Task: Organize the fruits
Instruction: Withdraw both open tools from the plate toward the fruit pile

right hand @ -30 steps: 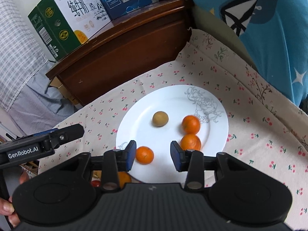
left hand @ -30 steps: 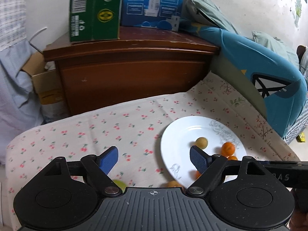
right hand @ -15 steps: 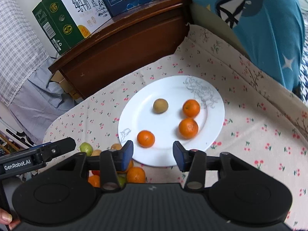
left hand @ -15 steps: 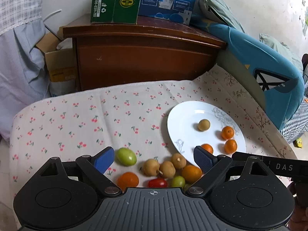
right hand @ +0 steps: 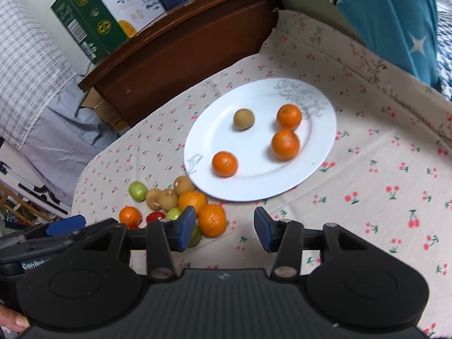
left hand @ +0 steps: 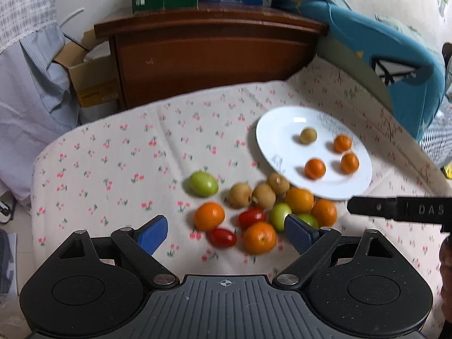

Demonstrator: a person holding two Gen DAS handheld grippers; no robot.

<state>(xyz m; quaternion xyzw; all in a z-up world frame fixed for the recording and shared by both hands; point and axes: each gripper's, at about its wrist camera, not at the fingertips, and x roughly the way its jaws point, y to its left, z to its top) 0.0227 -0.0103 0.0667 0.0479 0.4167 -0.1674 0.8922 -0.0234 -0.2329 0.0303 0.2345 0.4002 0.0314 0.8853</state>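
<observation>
- Two hand-held grippers hang over a surface covered in a cream cloth printed with small red cherries (left hand: 118, 152); beyond it stands a dark brown wooden cabinet (left hand: 209, 53).
- Ahead of both sets of jaws, and to the right of the left pair, lies a round white ceramic plate with a grey line drawing (right hand: 325, 130); it carries three small round oranges and one brown round fruit (right hand: 243, 119), each apart from the others.
- Left gripper (left hand: 226, 233): its blue-padded jaws are spread wide and pinch nothing. The loose pile of fruit sits on the cloth just ahead of and between them.
- Right gripper (right hand: 224, 231): its jaws are partly spread, with only cloth between them. The pile lies ahead and off to their left, partly hidden by the left finger.
- Nearest the left jaws, close to centre, is a round orange with a dimpled skin (left hand: 260, 238), with a small red oval cherry tomato (left hand: 222, 237) just left of it, its long axis running roughly across the jaws.
- My judgement: the left gripper is the better placed for the next pick, since the pile is framed by its jaws; the crowding makes nudging neighbours likely.
</observation>
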